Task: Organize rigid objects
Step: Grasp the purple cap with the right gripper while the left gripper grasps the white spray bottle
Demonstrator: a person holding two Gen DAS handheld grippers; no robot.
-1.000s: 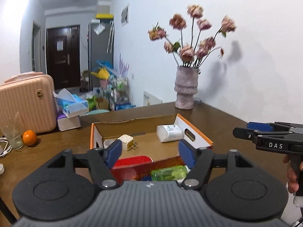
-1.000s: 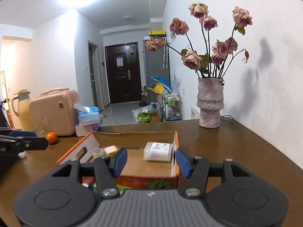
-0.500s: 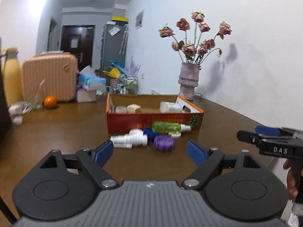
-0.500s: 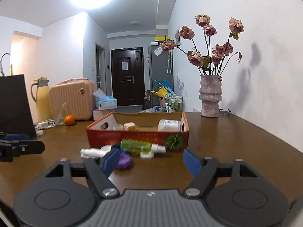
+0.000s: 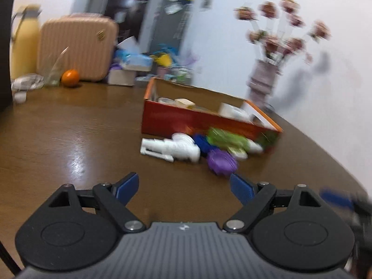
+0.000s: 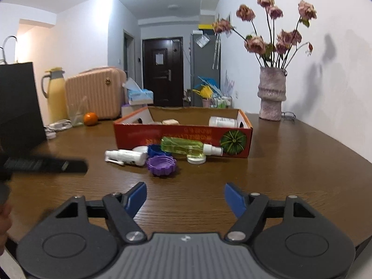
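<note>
A red cardboard box stands on the brown table and holds a white bottle and small white items. In front of it lie a white spray bottle, a purple lid, a blue lid, a green spray bottle and a white lid. The box, white bottle and purple lid also show, blurred, in the left wrist view. My left gripper and right gripper are open and empty, short of the objects.
A vase of dried roses stands at the back right. A pink suitcase, yellow thermos, orange, tissue box and black bag are at the left. The table edge runs close on the right.
Both grippers pulled back from above the box and dropped low toward the table. The left view has swung and is blurred with motion.
</note>
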